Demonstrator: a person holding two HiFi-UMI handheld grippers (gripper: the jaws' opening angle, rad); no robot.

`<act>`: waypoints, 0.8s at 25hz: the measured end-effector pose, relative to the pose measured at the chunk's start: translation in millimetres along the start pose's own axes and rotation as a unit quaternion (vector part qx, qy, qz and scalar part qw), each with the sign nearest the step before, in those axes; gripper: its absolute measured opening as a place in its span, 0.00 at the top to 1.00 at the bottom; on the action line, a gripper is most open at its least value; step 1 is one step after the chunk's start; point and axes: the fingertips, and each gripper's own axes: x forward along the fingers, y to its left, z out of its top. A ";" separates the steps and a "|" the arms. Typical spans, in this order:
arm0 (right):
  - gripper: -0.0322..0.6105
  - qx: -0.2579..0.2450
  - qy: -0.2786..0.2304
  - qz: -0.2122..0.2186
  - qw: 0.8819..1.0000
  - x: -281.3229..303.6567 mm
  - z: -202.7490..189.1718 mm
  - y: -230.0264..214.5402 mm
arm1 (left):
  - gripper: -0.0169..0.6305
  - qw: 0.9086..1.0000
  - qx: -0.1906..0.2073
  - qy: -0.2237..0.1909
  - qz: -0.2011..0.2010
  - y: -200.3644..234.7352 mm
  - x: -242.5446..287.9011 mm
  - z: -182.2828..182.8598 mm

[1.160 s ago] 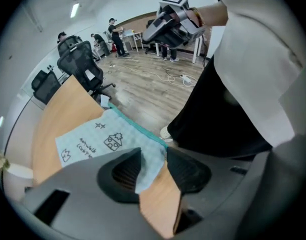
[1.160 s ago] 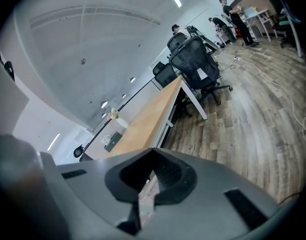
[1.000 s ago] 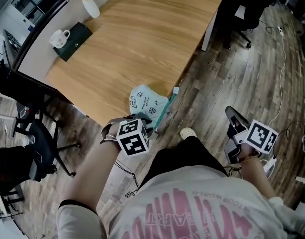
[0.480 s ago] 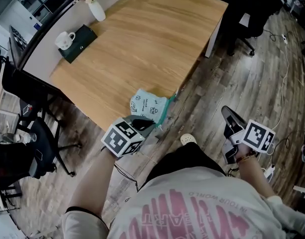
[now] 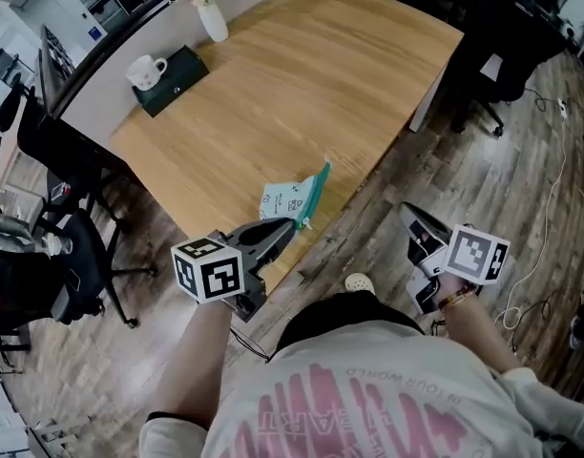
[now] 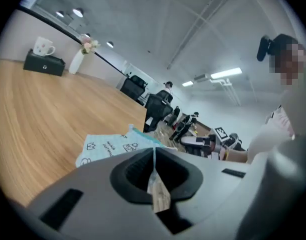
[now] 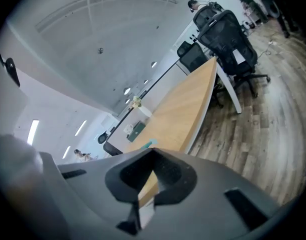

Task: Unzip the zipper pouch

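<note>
The zipper pouch (image 5: pixel 286 197), pale with small printed figures and a teal zip edge along one side, sits on the wooden surface (image 5: pixel 302 84) close to its near edge, just in front of the person. Its near corner seems to lift toward the left tongs (image 5: pixel 288 225). Those tongs have just been closing, and in the left gripper view they meet on a thin pale strip that looks like the pouch's edge, so I judge them pinched on the fabric, not on the zip pull. The pull itself is too small to pick out in any view.

The right tongs (image 5: pixel 409 216) hang over the wooden floor (image 5: pixel 521 189), well apart from the pouch. They are closed with nothing between them.

The step in hand appears to be anchoring the pouch, and the zip looks not yet opened. The next move calls for the right tongs to come across to the teal edge, open, and take the pull. They would then draw it along the zip while the left tongs hold the fabric taut.

Farther back on the surface stand a mug (image 5: pixel 146 69) on a dark box (image 5: pixel 177 69) and a white vase (image 5: pixel 214 21) of flowers.
</note>
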 end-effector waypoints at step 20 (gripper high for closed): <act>0.68 -0.482 0.171 0.347 0.786 110.4 -36.4 232.5 | 0.95 0.972 -0.065 -0.215 0.076 1.8 -68.7 84.2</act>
